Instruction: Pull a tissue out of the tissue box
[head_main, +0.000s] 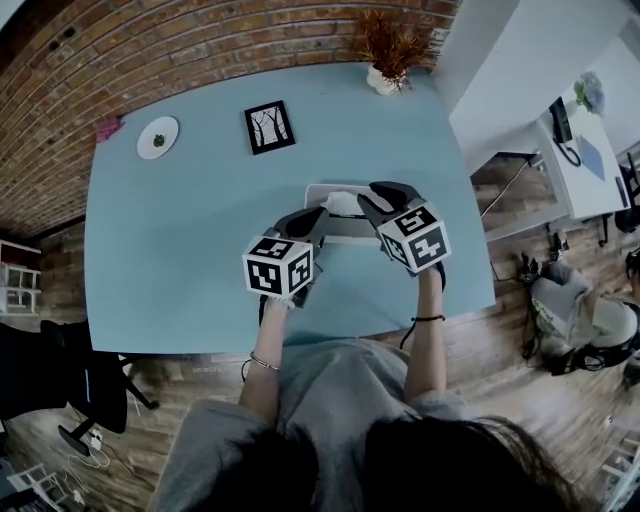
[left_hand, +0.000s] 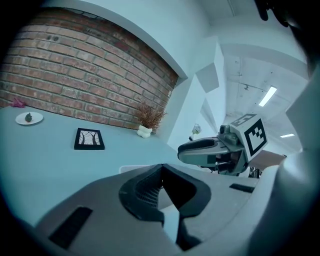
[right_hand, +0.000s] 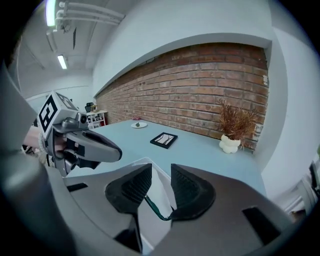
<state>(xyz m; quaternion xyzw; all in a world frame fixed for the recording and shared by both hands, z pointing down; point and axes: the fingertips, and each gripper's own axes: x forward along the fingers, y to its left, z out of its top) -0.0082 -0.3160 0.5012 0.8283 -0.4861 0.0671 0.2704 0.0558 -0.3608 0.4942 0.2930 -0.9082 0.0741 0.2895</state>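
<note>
On the blue table (head_main: 180, 250) a pale tissue box (head_main: 345, 230) lies flat, with a white tissue (head_main: 340, 203) sticking out of its top. My right gripper (head_main: 382, 202) hangs over the box's right end, just right of the tissue. It is open, and in the right gripper view (right_hand: 161, 176) the box's white top (right_hand: 154, 192) shows through the gap, with nothing pinched. My left gripper (head_main: 305, 222) sits at the box's near left corner. Its pads (left_hand: 145, 192) stand apart with nothing between them. Each gripper view shows the other gripper close beside it.
A black picture frame (head_main: 269, 127) lies behind the box, with a small white plate (head_main: 158, 137) at the far left. A dried plant in a white pot (head_main: 385, 78) stands at the back edge by the brick wall. A dark office chair (head_main: 60, 385) stands left of the person.
</note>
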